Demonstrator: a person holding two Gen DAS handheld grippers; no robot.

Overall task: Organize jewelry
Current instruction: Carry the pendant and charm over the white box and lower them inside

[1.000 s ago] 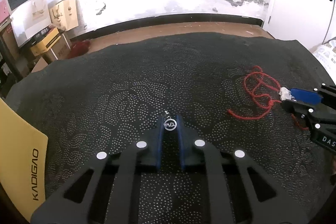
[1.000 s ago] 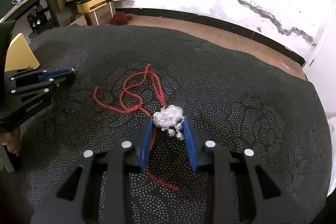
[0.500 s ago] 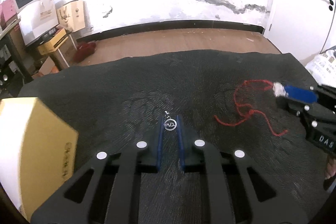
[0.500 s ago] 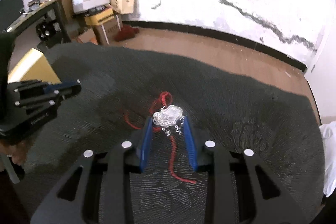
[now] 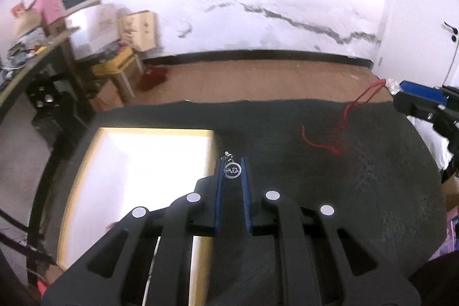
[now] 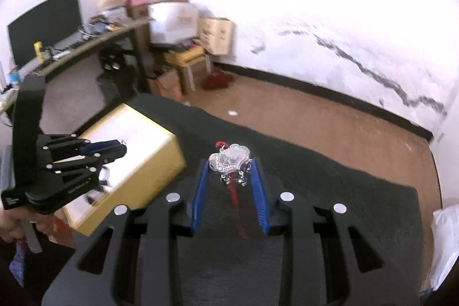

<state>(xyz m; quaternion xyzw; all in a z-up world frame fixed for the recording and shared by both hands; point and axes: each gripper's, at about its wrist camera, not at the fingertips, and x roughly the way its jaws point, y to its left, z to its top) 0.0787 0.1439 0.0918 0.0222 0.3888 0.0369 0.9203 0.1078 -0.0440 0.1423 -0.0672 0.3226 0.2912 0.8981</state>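
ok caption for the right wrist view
Right gripper holds a silver pendant on a red cord, with the yellow box to its left.

L claw [image 5: 232, 162] pinching small ring charm [image 5: 232, 170], at edge of yellow box [image 5: 137, 177].

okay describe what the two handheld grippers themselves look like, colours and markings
Both the left gripper and right gripper are matte black plastic frames with cut-out openings, blue pads lining the fingers, and round silver-white dots on the linkages. The left one carries small white lettering on its side, unreadable here.
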